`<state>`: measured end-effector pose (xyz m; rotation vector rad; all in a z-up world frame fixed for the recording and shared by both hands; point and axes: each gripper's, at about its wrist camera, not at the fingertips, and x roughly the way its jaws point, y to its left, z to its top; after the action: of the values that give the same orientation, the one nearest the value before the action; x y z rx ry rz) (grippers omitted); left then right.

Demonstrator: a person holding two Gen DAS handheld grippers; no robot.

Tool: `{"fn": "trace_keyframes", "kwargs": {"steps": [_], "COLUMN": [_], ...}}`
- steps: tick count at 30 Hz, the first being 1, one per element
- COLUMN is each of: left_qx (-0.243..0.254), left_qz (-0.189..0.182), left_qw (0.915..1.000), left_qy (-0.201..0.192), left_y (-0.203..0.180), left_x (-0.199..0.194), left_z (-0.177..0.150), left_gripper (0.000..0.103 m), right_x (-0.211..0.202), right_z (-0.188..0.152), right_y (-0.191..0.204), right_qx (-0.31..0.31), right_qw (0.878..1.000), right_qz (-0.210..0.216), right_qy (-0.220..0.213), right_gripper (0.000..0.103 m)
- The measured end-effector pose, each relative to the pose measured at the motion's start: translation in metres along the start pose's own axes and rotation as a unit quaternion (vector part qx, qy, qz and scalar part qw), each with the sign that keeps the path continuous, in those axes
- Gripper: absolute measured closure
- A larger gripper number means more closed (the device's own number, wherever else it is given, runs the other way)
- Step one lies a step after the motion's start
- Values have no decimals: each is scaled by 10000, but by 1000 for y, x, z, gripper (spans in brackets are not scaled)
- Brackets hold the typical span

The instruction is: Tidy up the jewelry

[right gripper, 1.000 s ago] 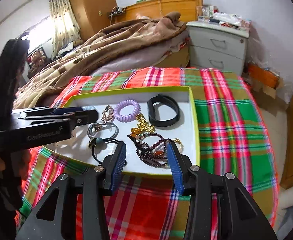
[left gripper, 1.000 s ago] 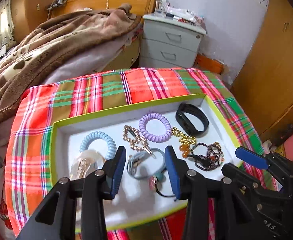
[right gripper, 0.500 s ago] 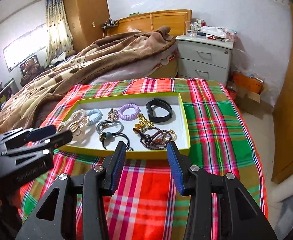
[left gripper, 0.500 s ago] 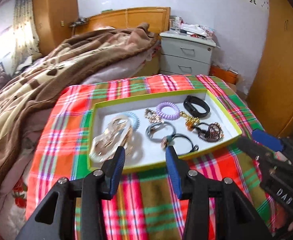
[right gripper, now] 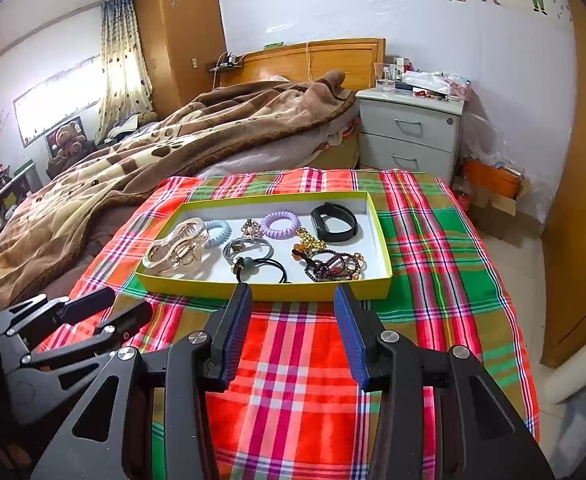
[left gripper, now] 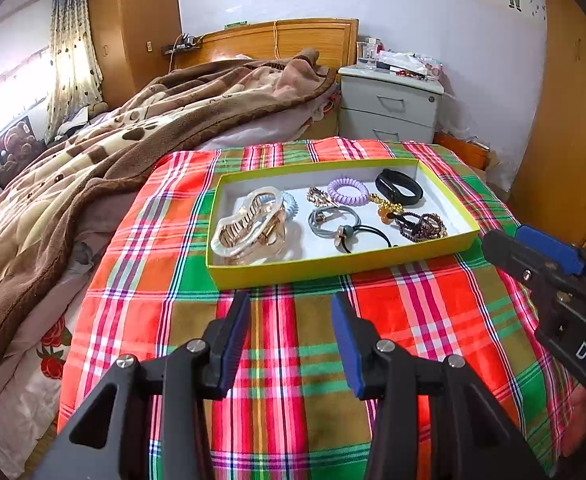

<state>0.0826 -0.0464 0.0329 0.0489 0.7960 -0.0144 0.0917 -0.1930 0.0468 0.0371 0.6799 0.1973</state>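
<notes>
Two hand-held claws hover over a table covered in a red, green and orange plaid cloth [left gripper: 293, 360]. Neither holds anything. The left claw [left gripper: 290, 336] has its blue-padded fingers spread wide, with only cloth between them. The right claw [right gripper: 292, 330] is likewise wide and empty.

Straight ahead of both claws, just past their fingertips, sits a shallow tray [right gripper: 261, 290] with a yellow-green rim and a white floor, and all the jewelry lies inside it. From the left claw's view, a large pale-and-gold hair clip [left gripper: 249, 228] lies ahead and slightly left, partly on top of a light blue coil hair tie [left gripper: 289, 202]. Directly ahead are a grey hair tie [left gripper: 331, 220] and a black one [left gripper: 369, 234] with a small bead. Farther ahead sit a small gold brooch [left gripper: 319, 196], a purple coil hair tie [left gripper: 348, 190] and a black wristband [left gripper: 399, 192]. Ahead and to the right, a gold chain [left gripper: 385, 204] runs into a tangled dark bead bracelet [left gripper: 423, 226].

Every piece appears to be in the tray, so the sorting looks close to finished. If more tidying is wanted, the tangled beads and chain would need care: pinch one strand at its free end and lift slowly, so neighbouring pieces do not drag along.
</notes>
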Motion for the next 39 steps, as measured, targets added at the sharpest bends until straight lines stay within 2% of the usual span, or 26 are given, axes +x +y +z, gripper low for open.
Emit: {"fn": "trace_keyframes", "kwargs": {"steps": [4,13,39], "left_qx": [-58,-282,-355], "left_qz": [-19,-309,-123], "left_qw": [10000,9991,9993], "left_qy": [-18,116,91], "left_y": [2,5,14], "left_x": [-1,2,-3], "left_z": [-1,-5,-5], "left_gripper": [59,59,59], "right_x": [0,1,0], "right_z": [-2,-3,-6], "right_y": [2,2,6], "right_qx": [10,73,77], "right_qw": [10000,10000,10000], "right_qz": [-23,-36,-14], "right_qy": [-5,10,27], "right_gripper": [59,59,59]}}
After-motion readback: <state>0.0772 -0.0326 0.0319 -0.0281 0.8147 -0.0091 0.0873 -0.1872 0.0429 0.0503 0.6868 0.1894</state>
